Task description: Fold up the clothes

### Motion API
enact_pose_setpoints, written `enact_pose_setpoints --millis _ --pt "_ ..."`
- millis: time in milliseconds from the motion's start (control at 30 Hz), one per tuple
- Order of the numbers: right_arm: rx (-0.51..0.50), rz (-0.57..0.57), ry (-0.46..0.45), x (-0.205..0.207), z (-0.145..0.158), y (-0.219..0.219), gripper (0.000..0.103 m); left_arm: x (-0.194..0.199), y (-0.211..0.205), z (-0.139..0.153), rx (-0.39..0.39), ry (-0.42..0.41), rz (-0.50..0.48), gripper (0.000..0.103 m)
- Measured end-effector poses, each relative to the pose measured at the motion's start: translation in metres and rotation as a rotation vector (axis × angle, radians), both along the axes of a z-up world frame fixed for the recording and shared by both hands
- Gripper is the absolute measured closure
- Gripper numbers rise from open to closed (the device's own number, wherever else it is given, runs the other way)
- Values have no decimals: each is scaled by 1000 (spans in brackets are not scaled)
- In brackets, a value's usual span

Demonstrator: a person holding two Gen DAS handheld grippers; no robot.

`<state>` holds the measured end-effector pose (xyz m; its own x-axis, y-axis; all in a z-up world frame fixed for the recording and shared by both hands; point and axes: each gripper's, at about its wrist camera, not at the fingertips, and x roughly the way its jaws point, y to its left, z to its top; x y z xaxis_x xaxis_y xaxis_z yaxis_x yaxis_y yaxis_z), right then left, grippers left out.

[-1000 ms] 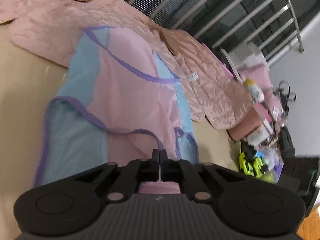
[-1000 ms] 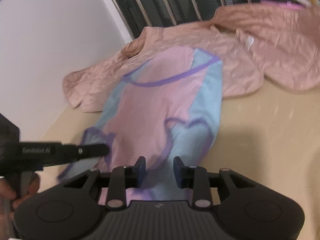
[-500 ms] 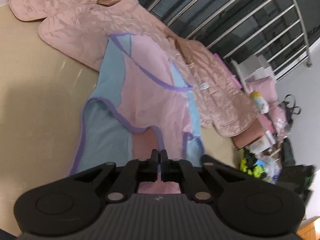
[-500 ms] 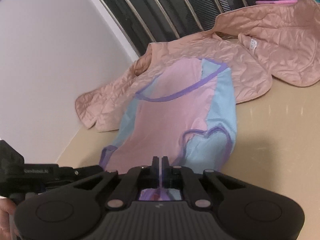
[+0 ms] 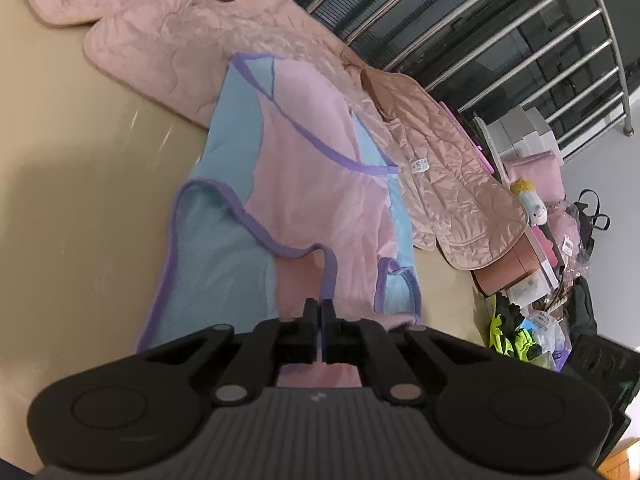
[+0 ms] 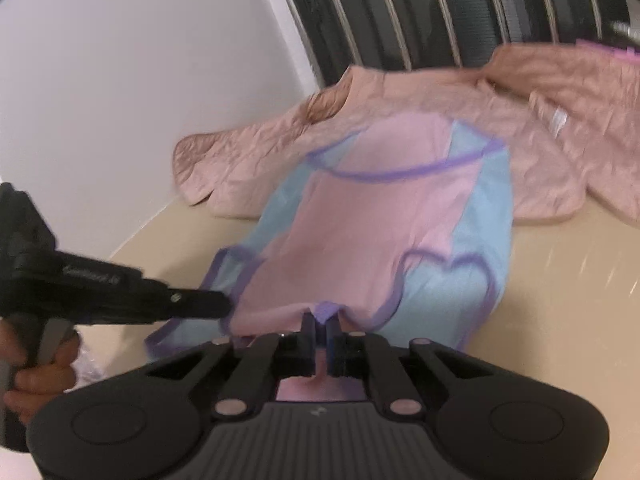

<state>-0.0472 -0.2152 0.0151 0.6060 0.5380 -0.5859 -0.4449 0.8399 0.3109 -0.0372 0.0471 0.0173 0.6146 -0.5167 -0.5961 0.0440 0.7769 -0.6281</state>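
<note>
A: Two grippers, one garment! The left gripper (image 5: 320, 309) has its jaws pressed together on the near hem of the pink-and-blue top (image 5: 308, 184), pink cloth pinched between the black fingers at six o'clock in the left wrist view.

B: And the right gripper (image 6: 320, 322) has just been closing. Its jaws are now clamped on a fold of purple-trimmed hem, which pokes up between the fingertips at six o'clock in the right wrist view.

A: Where's the top lying?

B: Spread on the tan table (image 5: 80, 184), running from the grippers up towards twelve o'clock. Its far end, the neckline with the purple band, overlaps the quilted pink jacket (image 5: 192, 32).

A: That jacket stretches from ten o'clock across to three o'clock in the left view, with a white label (image 5: 419, 165) showing just beside the top's edge.

B: From the right view, the left gripper comes in at nine o'clock, its tip touching the hem, with a hand (image 6: 36, 376) on its grip at eight o'clock.

A: Metal railing (image 5: 500, 36) at one o'clock behind the table, and a heap of boxes and bags (image 5: 536, 264) at four o'clock.
</note>
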Motion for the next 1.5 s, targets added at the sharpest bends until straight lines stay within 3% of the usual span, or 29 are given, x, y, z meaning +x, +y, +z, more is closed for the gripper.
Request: enact_pose_setpoints --millis 100,167,367,400,433,467,500,633,733,767,800,833,900,1000,1100,1267,1367,1433,1500 --pt "3 10 -91 -8 12 -3 99 -8 -2 15 13 -83 -21 102" --pt "-30 32 -96 -15 12 -4 99 -11 -5 18 45 -112 -35 102" --pt "-88 19 -11 -31 -9 -9 97 -24 -12 -9 145 -14 -54 99" --pt "-86 8 -5 -35 -10 -10 92 -28 -12 -8 150 -22 -46 89" --pt "-71 3 -7 -37 -10 -13 88 -31 -11 -6 146 -37 -40 68" --pt "-56 -2 -9 -39 -9 -16 85 -34 -11 -3 140 -63 -43 59" --pt "-40 -7 -11 -41 -8 -19 80 -36 -12 0 137 -93 -51 54" --pt "-8 -27 -1 -33 -9 -23 79 -27 -30 5 177 -182 -137 50" --pt "8 -17 27 -23 -14 -21 79 -11 -46 3 213 -183 -199 52" --pt "13 -15 40 -19 -16 -19 80 -5 -51 1 216 -183 -225 59" --pt "18 -16 38 -17 -16 -18 88 -1 -53 0 210 -182 -244 96" --pt "21 -23 28 -15 -15 -16 98 2 -51 -1 196 -176 -227 101" --pt "21 -40 -26 -12 -9 -12 98 7 -46 -3 168 -169 -192 101" --pt "37 -37 -118 -9 3 -6 99 1 -34 6 131 -245 -123 101" --pt "12 -21 -149 -3 3 4 99 -2 -28 10 127 -304 -71 101" --pt "-27 -73 -179 8 -4 10 99 10 -28 -2 133 -259 -39 100" --pt "-53 -121 -159 11 -3 8 89 9 -26 -6 136 -202 -7 88" --pt "-99 -118 -129 5 1 2 71 -3 -18 -3 157 -207 -11 64" --pt "-103 -109 -142 -13 5 -10 67 -19 -9 0 196 -220 -20 56"
